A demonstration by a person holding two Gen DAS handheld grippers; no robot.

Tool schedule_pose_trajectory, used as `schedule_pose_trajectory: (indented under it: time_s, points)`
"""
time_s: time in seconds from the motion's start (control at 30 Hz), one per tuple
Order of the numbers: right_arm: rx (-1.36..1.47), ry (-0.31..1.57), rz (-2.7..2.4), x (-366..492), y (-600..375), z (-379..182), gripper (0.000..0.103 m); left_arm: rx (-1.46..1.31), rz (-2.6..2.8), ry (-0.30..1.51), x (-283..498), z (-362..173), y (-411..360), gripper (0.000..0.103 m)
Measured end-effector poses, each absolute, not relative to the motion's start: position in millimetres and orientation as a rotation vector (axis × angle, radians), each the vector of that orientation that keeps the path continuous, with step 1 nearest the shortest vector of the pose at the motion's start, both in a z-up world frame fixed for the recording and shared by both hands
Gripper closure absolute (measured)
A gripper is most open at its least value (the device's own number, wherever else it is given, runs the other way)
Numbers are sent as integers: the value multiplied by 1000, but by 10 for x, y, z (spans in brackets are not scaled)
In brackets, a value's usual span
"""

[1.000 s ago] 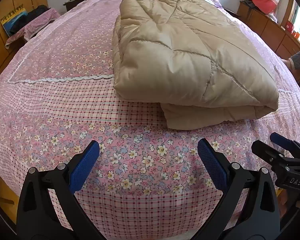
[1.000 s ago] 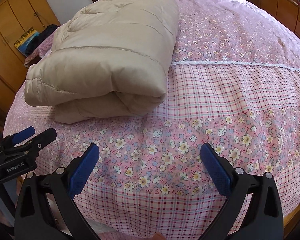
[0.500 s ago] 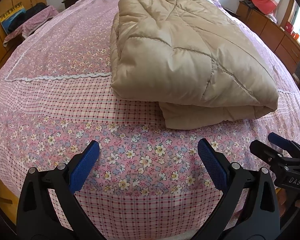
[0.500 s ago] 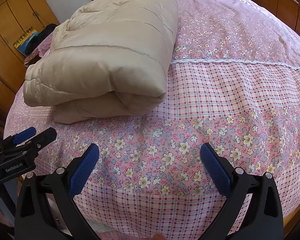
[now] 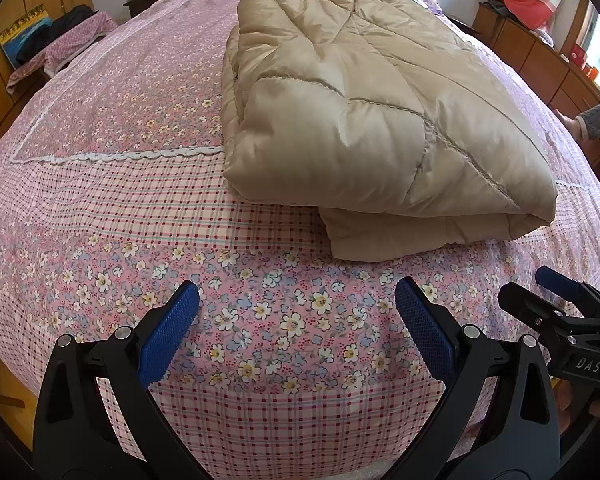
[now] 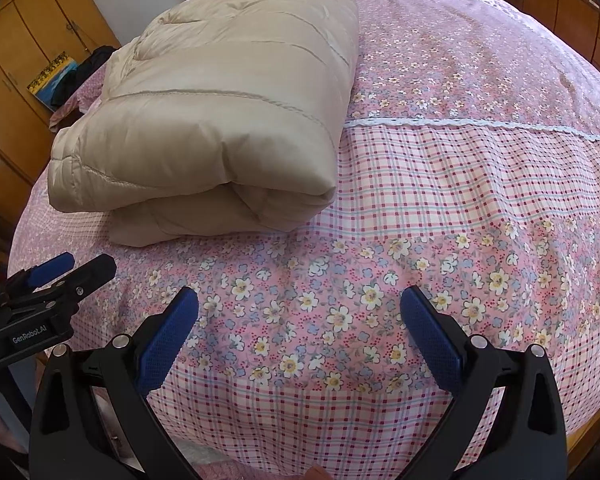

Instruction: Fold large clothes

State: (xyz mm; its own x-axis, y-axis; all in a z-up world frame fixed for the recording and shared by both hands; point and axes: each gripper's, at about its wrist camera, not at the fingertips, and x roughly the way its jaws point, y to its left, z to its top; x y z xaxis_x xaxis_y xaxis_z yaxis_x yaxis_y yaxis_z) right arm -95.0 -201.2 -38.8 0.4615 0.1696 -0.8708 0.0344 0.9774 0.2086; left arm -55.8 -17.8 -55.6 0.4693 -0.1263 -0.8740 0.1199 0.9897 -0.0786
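A beige quilted padded garment (image 5: 364, 116) lies folded in thick layers on the pink floral bed; it also shows in the right wrist view (image 6: 220, 120). My left gripper (image 5: 296, 304) is open and empty, hovering over the flowered foot of the bed, short of the garment's near edge. My right gripper (image 6: 298, 306) is open and empty too, over the bed to the right of the garment. The right gripper shows in the left wrist view (image 5: 560, 300) at the right edge; the left gripper shows in the right wrist view (image 6: 56, 276) at the left edge.
The bed's cover (image 5: 120, 120) is pink with flowers, checks and a white lace strip (image 6: 480, 124). Wooden wardrobes (image 6: 16, 92) stand on the left, a low wooden cabinet (image 5: 540, 60) on the right. Clothes lie on a side stand (image 5: 60, 48). A person's arm (image 5: 596, 124) shows at right.
Both grippers have drifted slightly forward toward the garment. Both stay open and empty. The garment has not moved.
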Motion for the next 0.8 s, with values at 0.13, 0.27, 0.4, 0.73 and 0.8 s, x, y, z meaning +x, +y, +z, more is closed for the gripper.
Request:
schedule_pose_trajectory:
  time_s: [0.13,0.27,0.4,0.73,0.8]
  points:
    - [207,1090,83,-948,-2011,-385,6,-6,-154,1070,-553,-549,-179,5]
    - [209,1090,83,-948,-2012,-385,6,-6,-156,1067,-547,-540,-159,5]
    - [208,1090,83,-954,-2012,-388,6,-8,-155,1070,-551,-551,-153,5]
    - [208,1090,83,-957,-2007,-389,6,-11,-155,1071,-584,-565,-149,5]
    - [208,1090,84,-958,-2006,-389,6,-12,-155,1072,-581,-566,-148,5]
